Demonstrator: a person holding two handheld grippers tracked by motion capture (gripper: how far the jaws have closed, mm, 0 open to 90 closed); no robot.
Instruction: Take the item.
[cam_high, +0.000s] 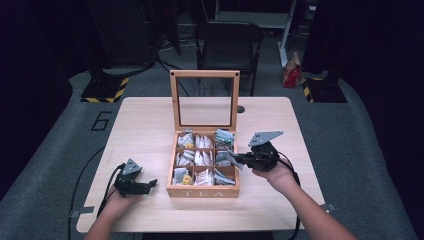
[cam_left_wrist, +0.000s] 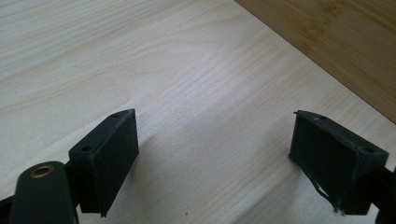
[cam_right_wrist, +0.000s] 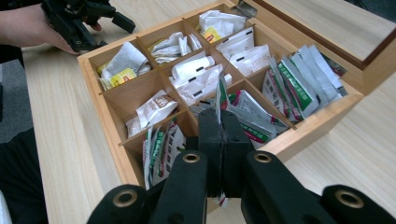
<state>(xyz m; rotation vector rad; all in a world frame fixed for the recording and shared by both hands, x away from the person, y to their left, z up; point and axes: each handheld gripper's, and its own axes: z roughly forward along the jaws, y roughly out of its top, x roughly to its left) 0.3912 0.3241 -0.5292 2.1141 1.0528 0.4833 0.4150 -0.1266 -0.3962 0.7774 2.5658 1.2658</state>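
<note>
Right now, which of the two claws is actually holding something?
The right claw, shut on a green-and-white tea sachet above the wooden tea box; the left claw gapes empty.

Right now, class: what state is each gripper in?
Left gripper: open, empty, over the table.
Right gripper: shut on a tea packet above the tea box.

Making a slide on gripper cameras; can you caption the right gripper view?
Right gripper pinches a tea packet on edge above the open wooden tea box.
</note>
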